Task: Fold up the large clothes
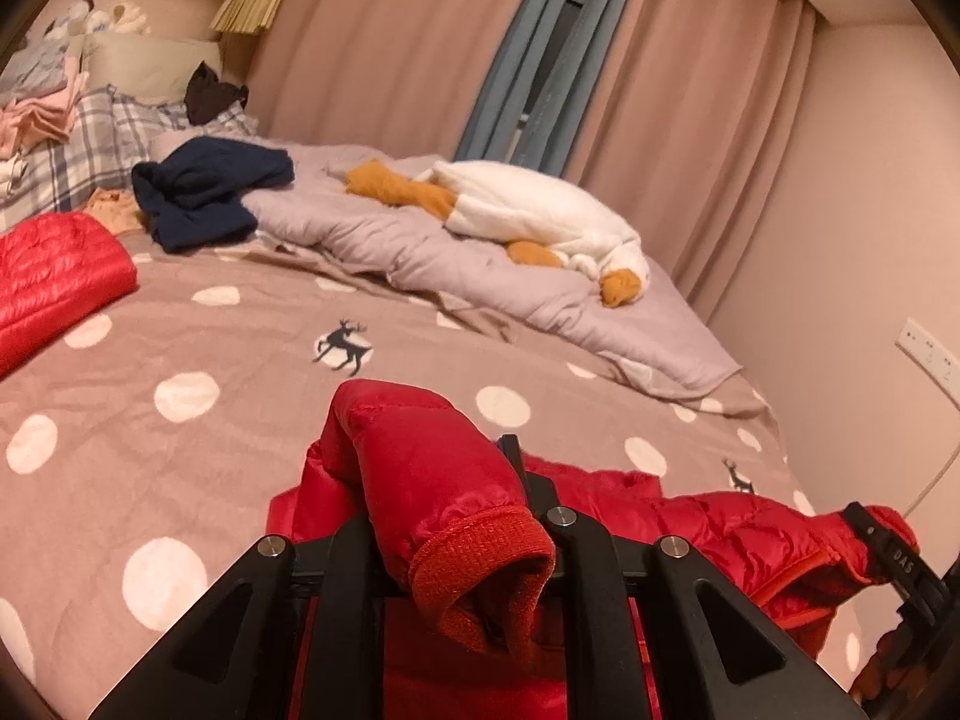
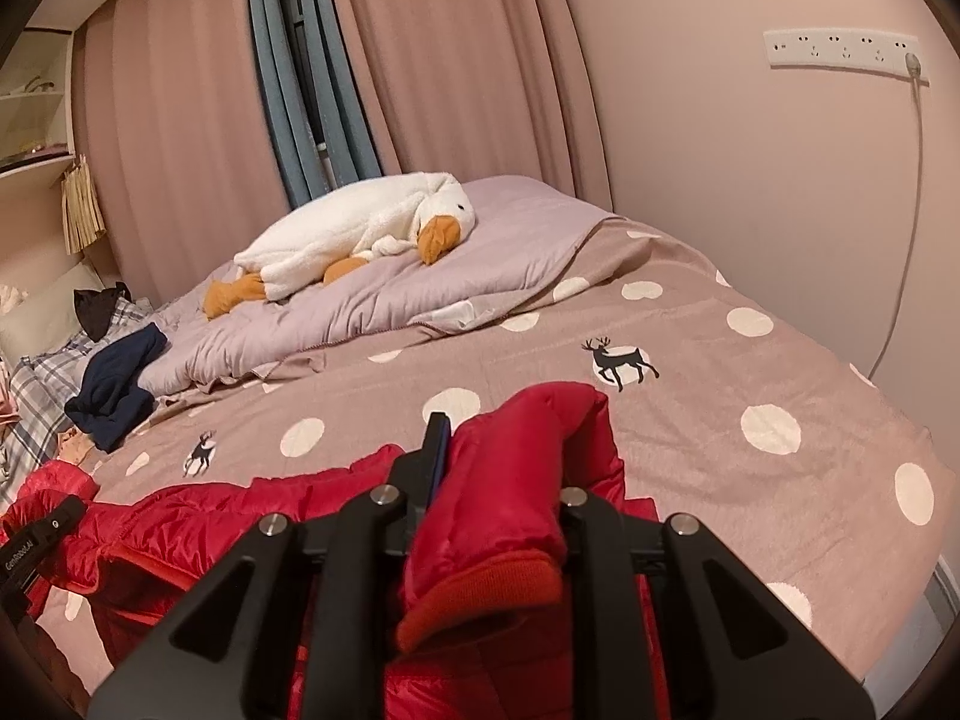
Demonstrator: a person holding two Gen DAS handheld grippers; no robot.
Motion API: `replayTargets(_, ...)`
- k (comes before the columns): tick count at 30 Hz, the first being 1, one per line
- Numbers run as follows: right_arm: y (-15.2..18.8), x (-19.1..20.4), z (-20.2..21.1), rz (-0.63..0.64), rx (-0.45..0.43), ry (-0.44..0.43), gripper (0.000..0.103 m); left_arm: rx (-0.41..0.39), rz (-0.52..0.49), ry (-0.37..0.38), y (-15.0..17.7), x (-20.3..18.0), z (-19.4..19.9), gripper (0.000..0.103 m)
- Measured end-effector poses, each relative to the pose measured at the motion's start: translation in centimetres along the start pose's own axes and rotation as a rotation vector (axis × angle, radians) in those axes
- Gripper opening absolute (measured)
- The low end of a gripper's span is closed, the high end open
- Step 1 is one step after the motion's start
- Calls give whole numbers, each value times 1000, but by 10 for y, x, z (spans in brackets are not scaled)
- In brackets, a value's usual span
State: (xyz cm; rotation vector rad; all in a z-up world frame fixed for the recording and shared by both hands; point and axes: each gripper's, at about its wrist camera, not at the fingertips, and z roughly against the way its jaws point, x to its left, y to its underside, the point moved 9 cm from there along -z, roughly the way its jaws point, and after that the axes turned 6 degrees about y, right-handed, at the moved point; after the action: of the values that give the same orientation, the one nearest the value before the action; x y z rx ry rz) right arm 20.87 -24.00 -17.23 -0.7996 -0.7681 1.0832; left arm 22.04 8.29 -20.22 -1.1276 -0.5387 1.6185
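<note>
Bed in a pink-curtained room, both grippers clamped on a red puffer jacket.

Taupe duvet cover (image 1: 180, 456) with cream polka dots and small deer prints, slightly creased; lilac quilt (image 1: 420, 240) rumpled at 12 o'clock, fluffy white goose plush (image 1: 540, 210) with orange beak and feet lying on it. Navy garment (image 1: 204, 192) bunched at 10 o'clock, beside plaid pillows (image 1: 90, 144). Second red quilted piece (image 1: 54, 276) folded at 9 o'clock. Glossy red down jacket (image 1: 738, 522) spread along the near edge at 6 o'clock, stitched in narrow channels. Left gripper (image 1: 474, 516) pinched on one puffy sleeve (image 1: 420, 462), ribbed knit cuff drooping toward the lens. Right gripper (image 2: 498, 480) pinched likewise on the other sleeve (image 2: 528, 468). White socket strip (image 2: 840, 54) on the pink wall at 2 o'clock, cable hanging down.
</note>
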Motion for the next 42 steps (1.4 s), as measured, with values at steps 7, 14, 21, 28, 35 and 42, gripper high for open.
replayTargets(7,4,1,-2,1,15,8,25,7,-19,-30,4,-1,0,20)
replayTargets(14,4,2,-3,14,14,7,31,5,-39,-44,5,-3,-1,48)
replayTargets(21,6,1,-5,6,25,8,37,21,-34,-47,5,-1,-4,51)
replayTargets(28,6,1,-6,14,29,14,40,20,-39,-51,5,-1,-5,54)
replayTargets(35,6,0,-6,13,28,11,43,15,-44,-53,5,0,-5,56)
replayTargets(42,6,-1,-6,10,28,11,46,18,-44,-56,7,1,-5,57)
